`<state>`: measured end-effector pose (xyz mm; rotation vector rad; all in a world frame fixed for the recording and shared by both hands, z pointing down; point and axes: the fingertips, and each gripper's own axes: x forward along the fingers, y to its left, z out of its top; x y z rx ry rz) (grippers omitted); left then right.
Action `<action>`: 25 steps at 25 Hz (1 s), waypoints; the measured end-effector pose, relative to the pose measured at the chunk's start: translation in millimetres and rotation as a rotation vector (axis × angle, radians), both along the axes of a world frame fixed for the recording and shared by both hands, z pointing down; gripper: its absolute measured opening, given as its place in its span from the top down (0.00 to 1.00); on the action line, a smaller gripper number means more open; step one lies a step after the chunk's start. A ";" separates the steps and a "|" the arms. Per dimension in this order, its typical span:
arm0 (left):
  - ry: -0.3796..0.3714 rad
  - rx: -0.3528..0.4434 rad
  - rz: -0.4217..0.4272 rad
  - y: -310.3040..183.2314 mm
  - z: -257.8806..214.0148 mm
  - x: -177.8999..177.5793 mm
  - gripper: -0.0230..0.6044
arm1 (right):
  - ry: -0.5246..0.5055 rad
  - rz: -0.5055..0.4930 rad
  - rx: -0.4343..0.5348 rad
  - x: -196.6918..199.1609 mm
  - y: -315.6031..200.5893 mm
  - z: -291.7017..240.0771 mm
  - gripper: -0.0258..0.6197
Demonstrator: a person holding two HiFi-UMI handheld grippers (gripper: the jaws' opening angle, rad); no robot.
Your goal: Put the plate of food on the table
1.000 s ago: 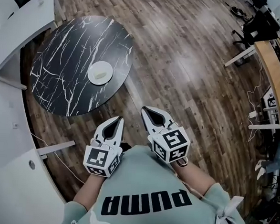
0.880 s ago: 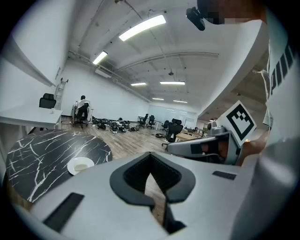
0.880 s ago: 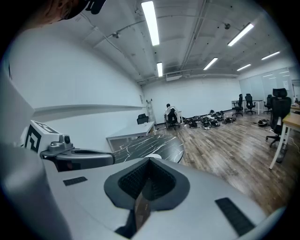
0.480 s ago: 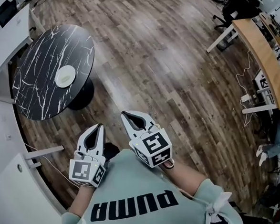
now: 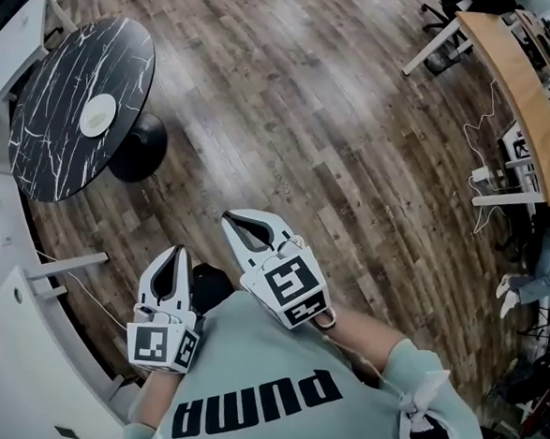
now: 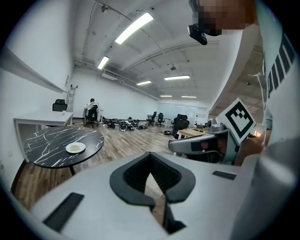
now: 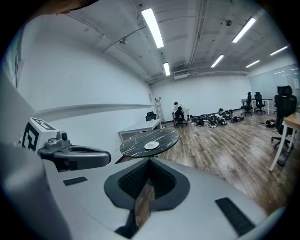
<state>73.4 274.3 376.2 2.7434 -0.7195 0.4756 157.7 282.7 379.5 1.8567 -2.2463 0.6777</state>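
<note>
A white plate (image 5: 98, 114) with a pale piece of food rests on the round black marble table (image 5: 45, 151) at the far upper left. The left gripper view also shows the plate (image 6: 75, 148) and table (image 6: 51, 140), and so does the right gripper view, with the plate (image 7: 151, 145) on the table (image 7: 136, 146). Both grippers are held close to the person's chest, well away from the table. My left gripper (image 5: 171, 254) is shut and empty. Beside it, my right gripper (image 5: 230, 218) is also shut with nothing in it.
A white counter (image 5: 4, 336) curves along the left edge. A long wooden desk (image 5: 519, 81) stands at the upper right, with cables and chairs by it. Wood floor (image 5: 310, 122) spreads between the person and the table.
The table and plate have slid toward the upper left and look smaller, so the person has drawn back from them. Both grippers stay shut near the chest.
</note>
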 end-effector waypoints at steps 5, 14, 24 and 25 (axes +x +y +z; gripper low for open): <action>-0.003 0.001 -0.005 18.0 2.6 9.0 0.95 | 0.013 -0.020 -0.009 0.1 21.6 2.5 0.95; -0.019 -0.026 -0.059 26.6 27.1 5.8 0.95 | 0.067 -0.016 -0.073 9.8 40.8 35.0 0.95; 0.005 -0.003 -0.058 29.6 19.0 12.1 0.95 | 0.071 0.017 -0.053 20.2 45.7 30.4 0.95; 0.007 0.000 -0.057 30.2 17.7 13.0 0.95 | 0.071 0.018 -0.051 20.9 46.3 29.4 0.95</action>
